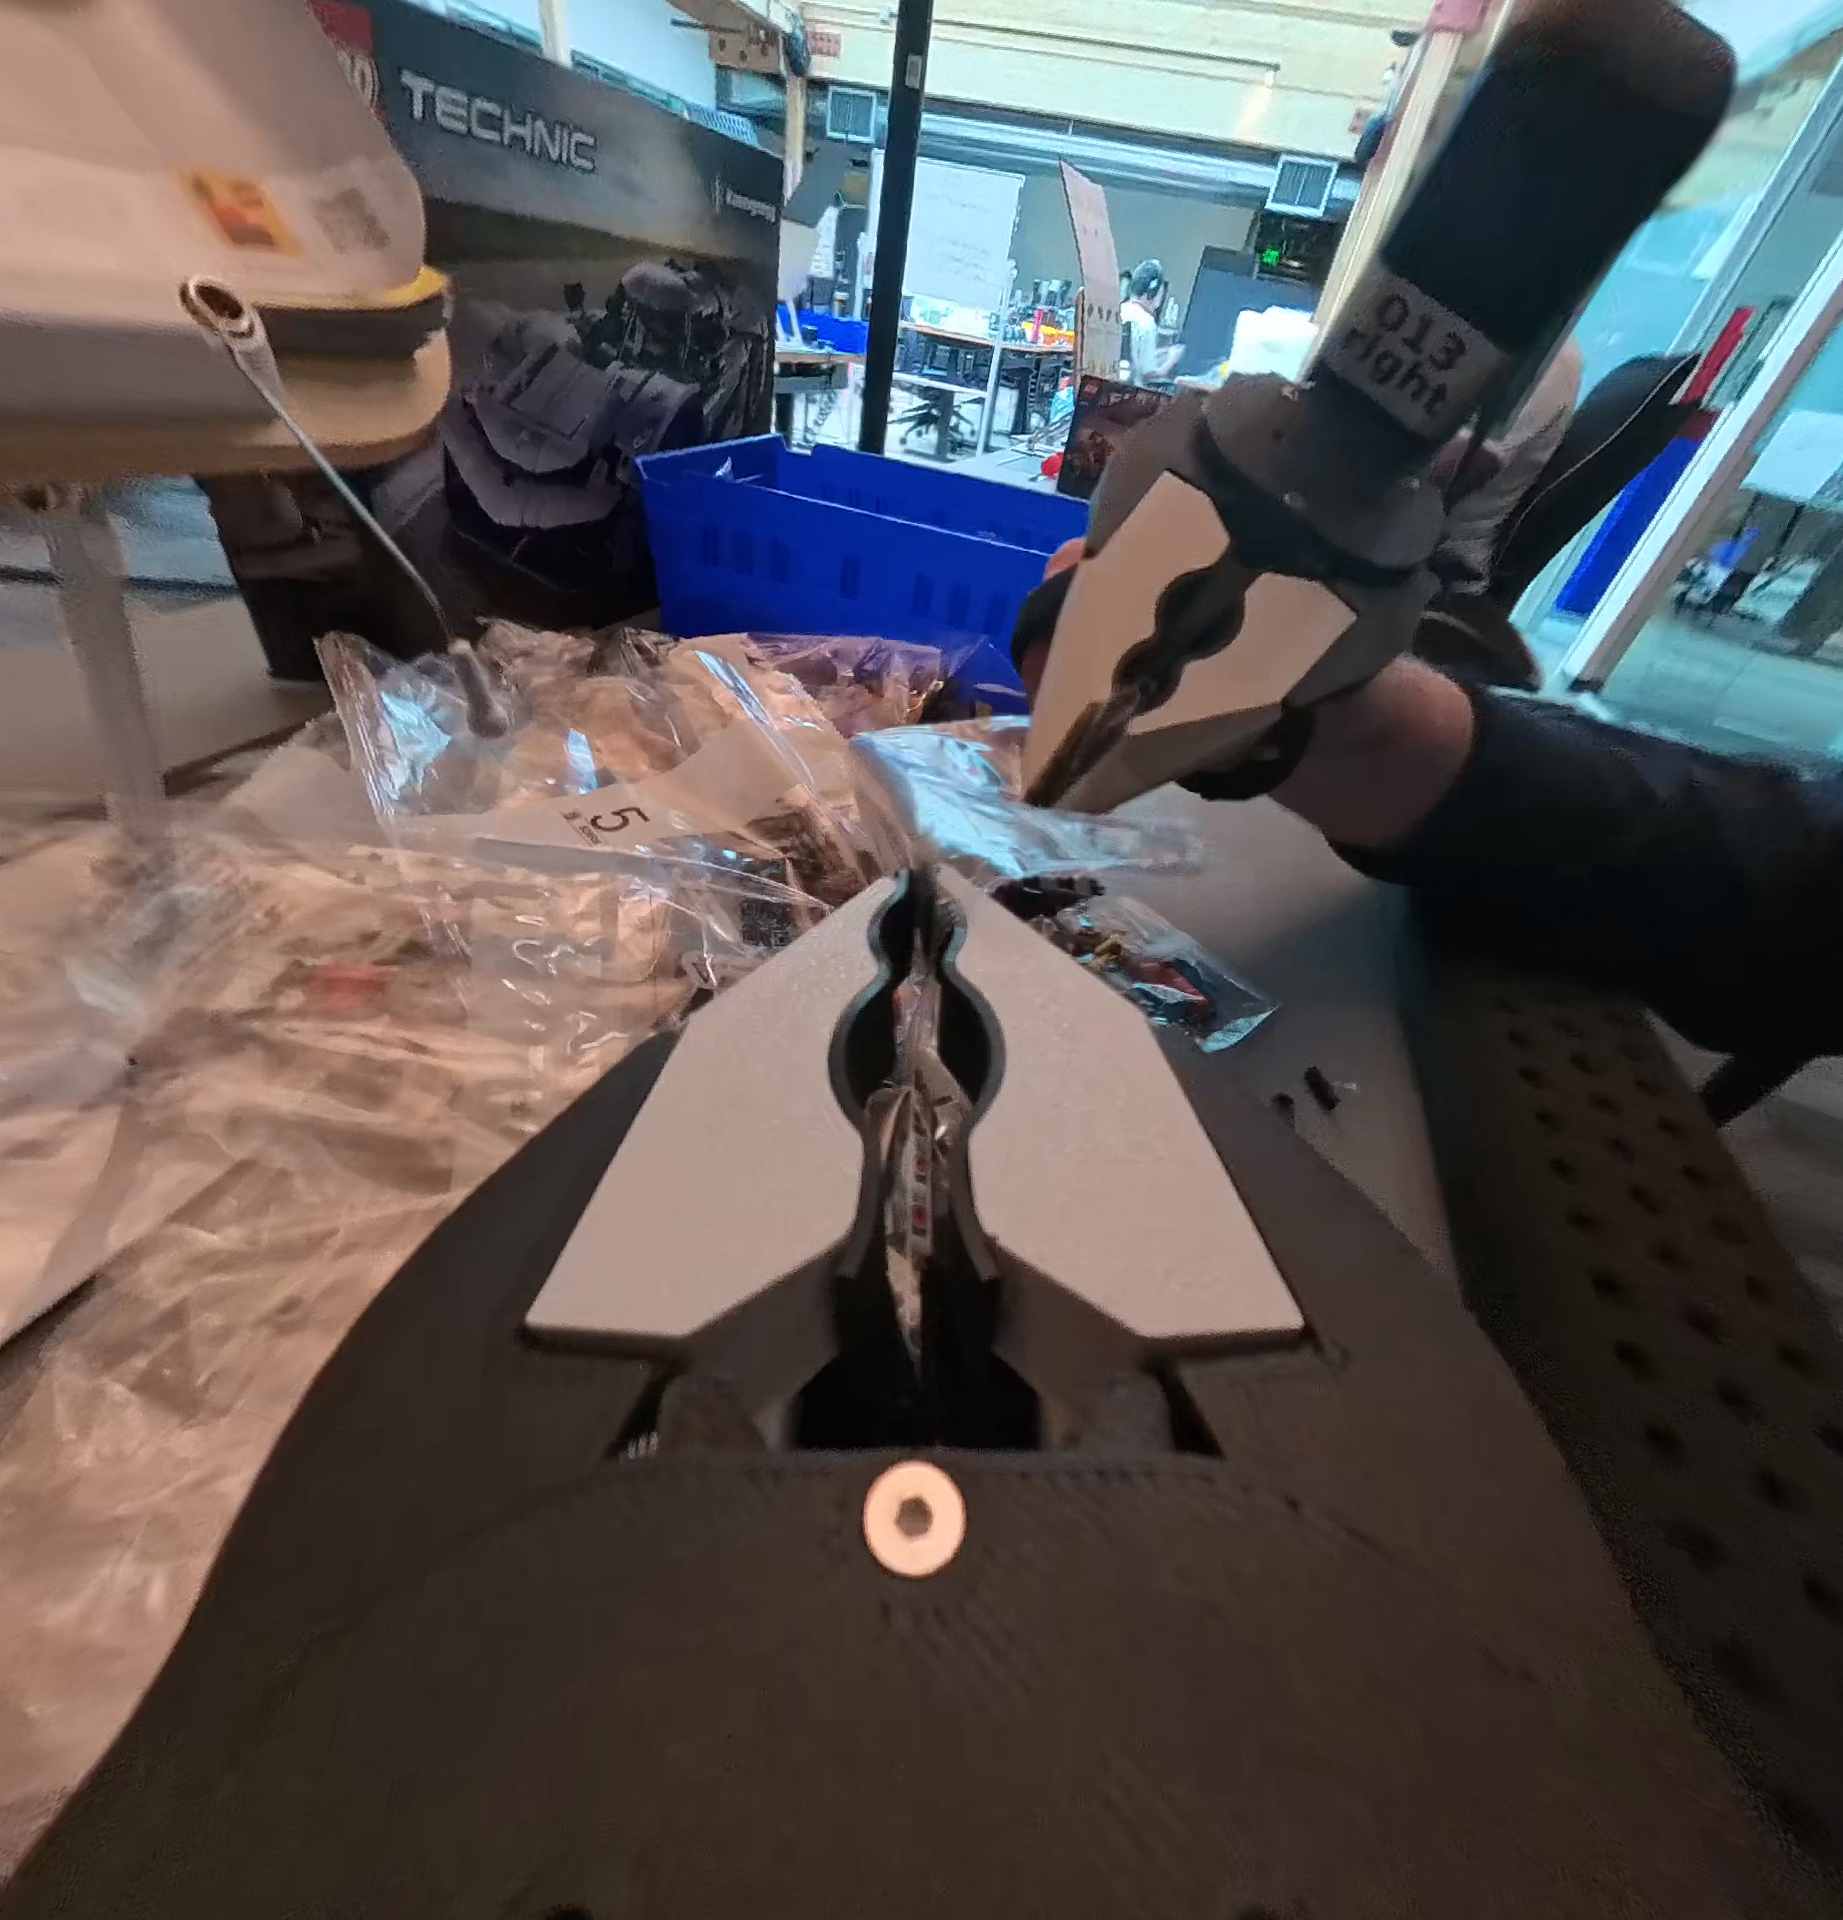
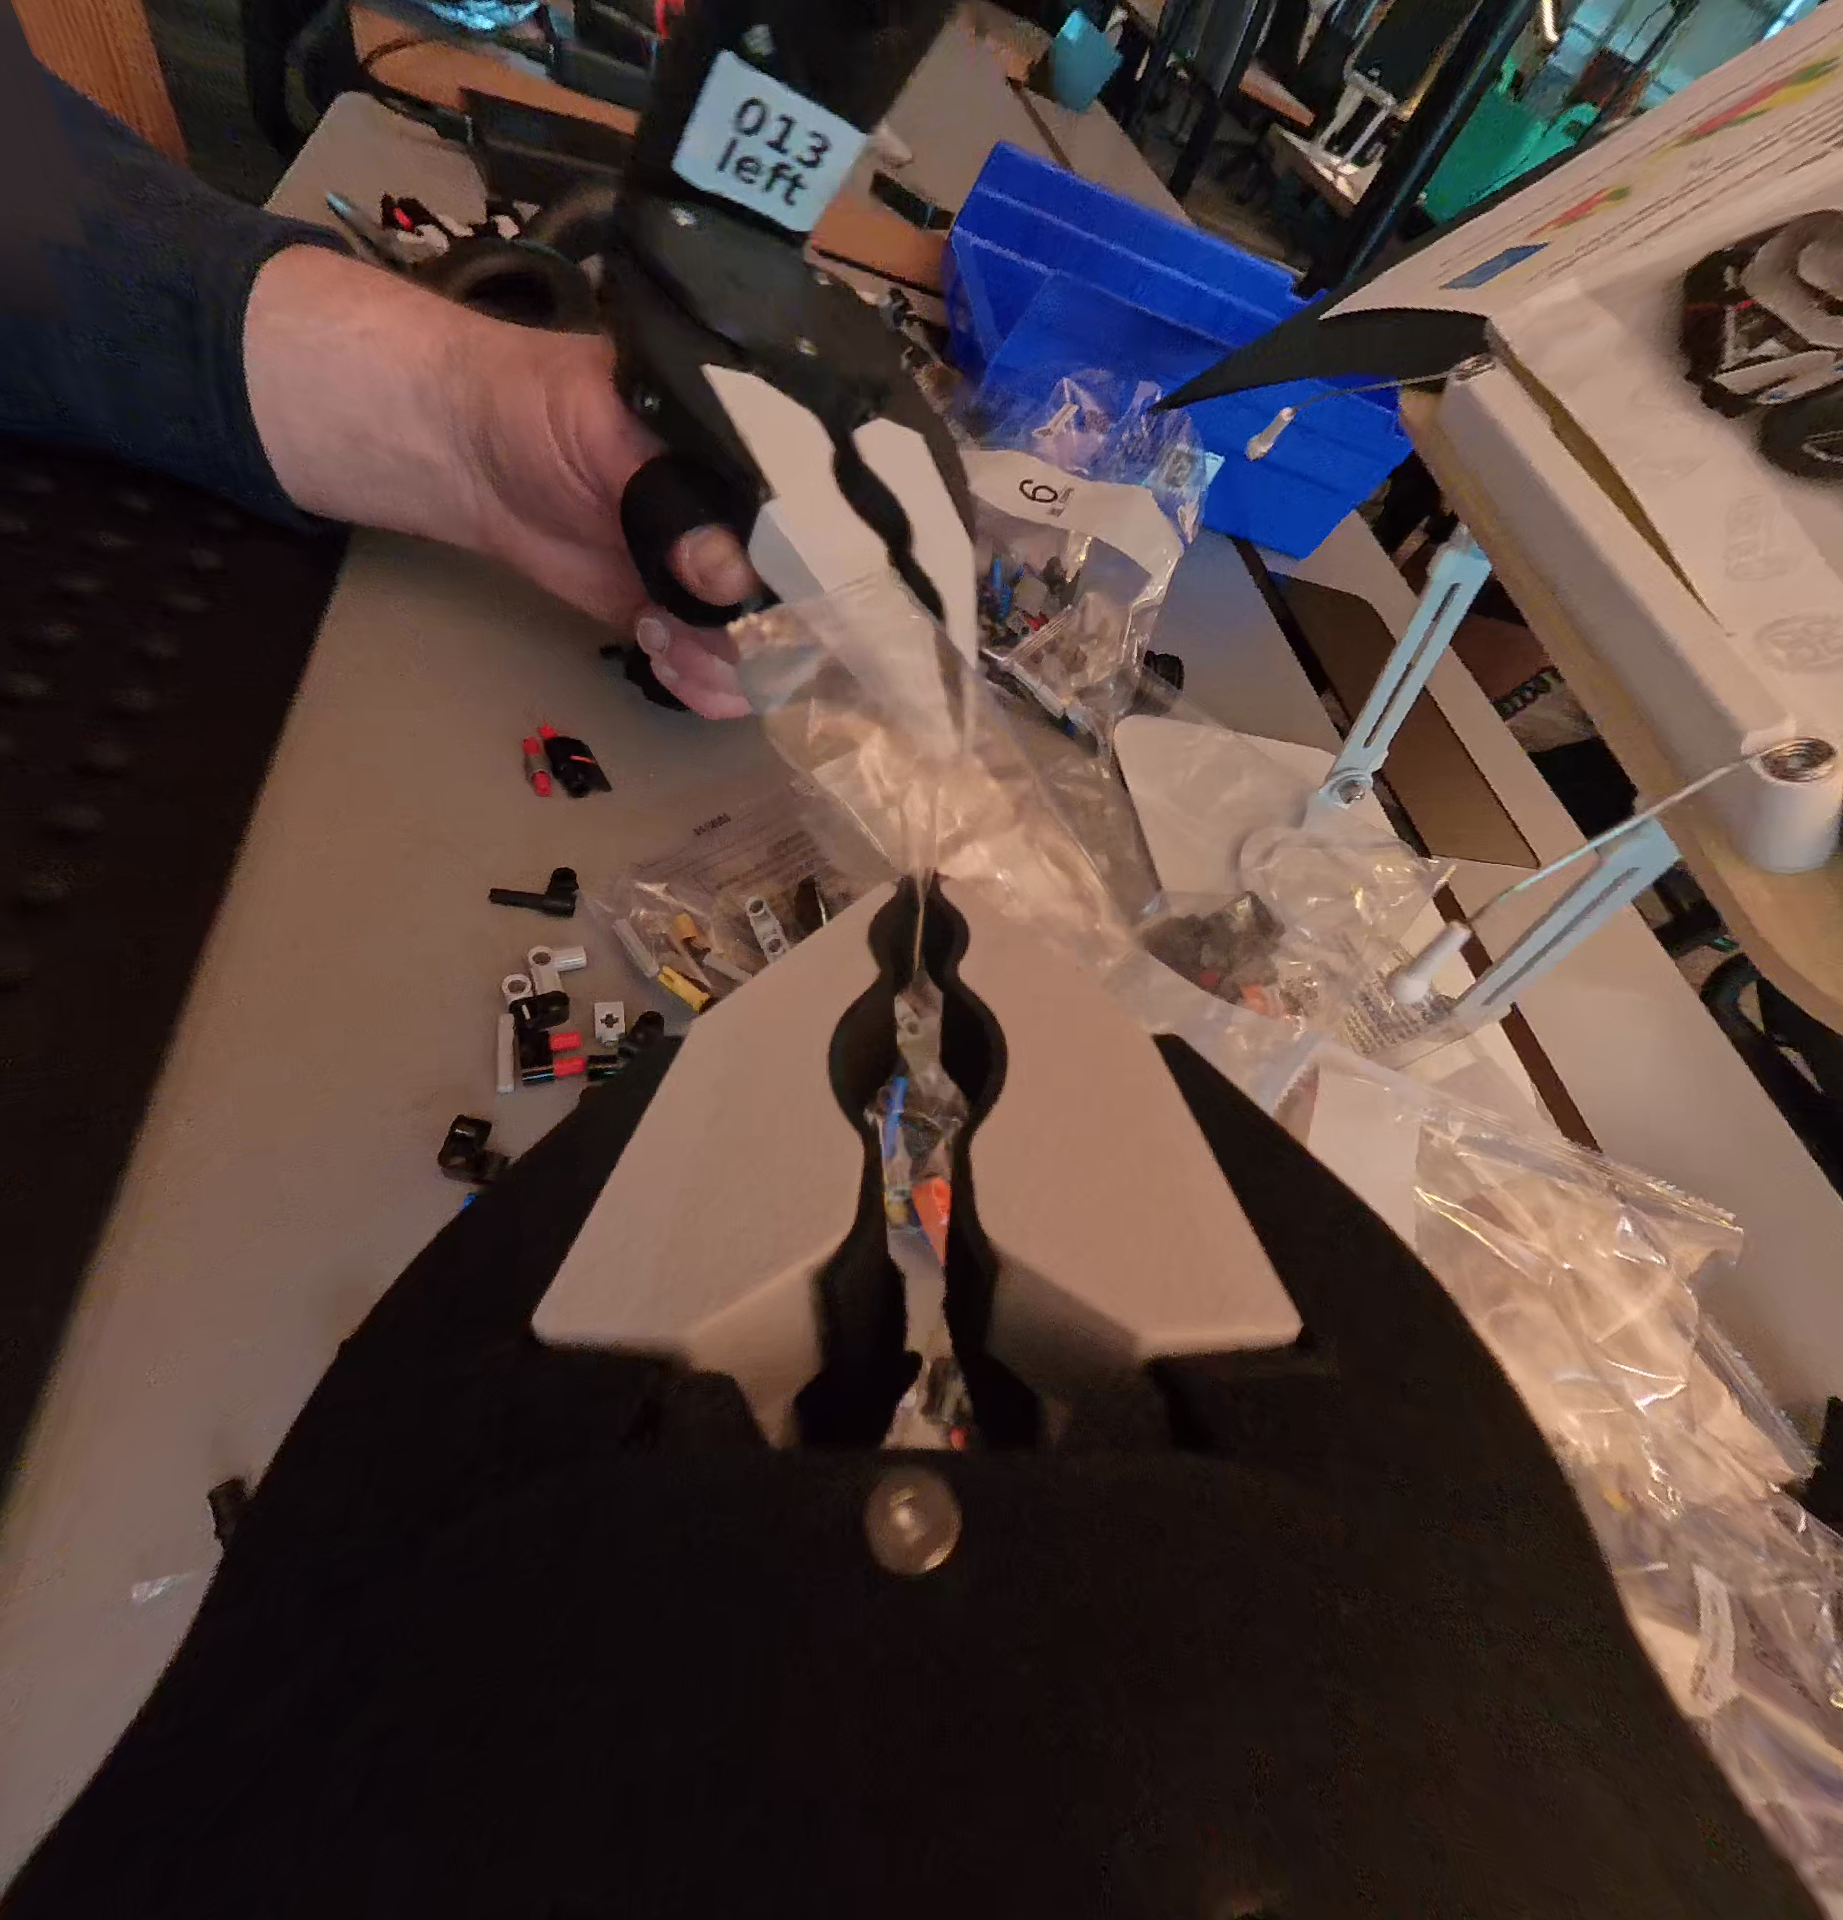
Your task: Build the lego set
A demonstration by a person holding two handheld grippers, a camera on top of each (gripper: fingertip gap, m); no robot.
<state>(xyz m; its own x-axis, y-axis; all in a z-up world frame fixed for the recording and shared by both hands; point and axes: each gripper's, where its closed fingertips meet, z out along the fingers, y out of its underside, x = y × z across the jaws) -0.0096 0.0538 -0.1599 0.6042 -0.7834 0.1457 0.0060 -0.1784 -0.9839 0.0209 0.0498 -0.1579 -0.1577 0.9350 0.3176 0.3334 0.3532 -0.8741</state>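
Observation:
A clear plastic bag (image 2: 896, 758) of small parts is stretched between my two grippers above the grey table (image 2: 377, 831). In the right wrist view my right gripper (image 2: 922, 894) is shut on one edge of the bag, with film and small coloured parts showing between its fingers. My left gripper (image 2: 953, 623), held by a hand, is shut on the opposite edge. In the left wrist view my left gripper (image 1: 922, 883) pinches the same bag (image 1: 958, 790), and the right gripper (image 1: 1047, 795) grips it just beyond.
Loose black, white and red parts (image 2: 543, 1018) and a small opened bag (image 2: 709, 925) lie at the left. Numbered bags (image 1: 584, 790) pile up ahead. A blue bin (image 2: 1104, 301), the set's box (image 1: 584, 260), a white stand (image 2: 1416, 665) and a black mat (image 2: 117, 727) surround the table. There is about 4 cm between the tips of the two grippers.

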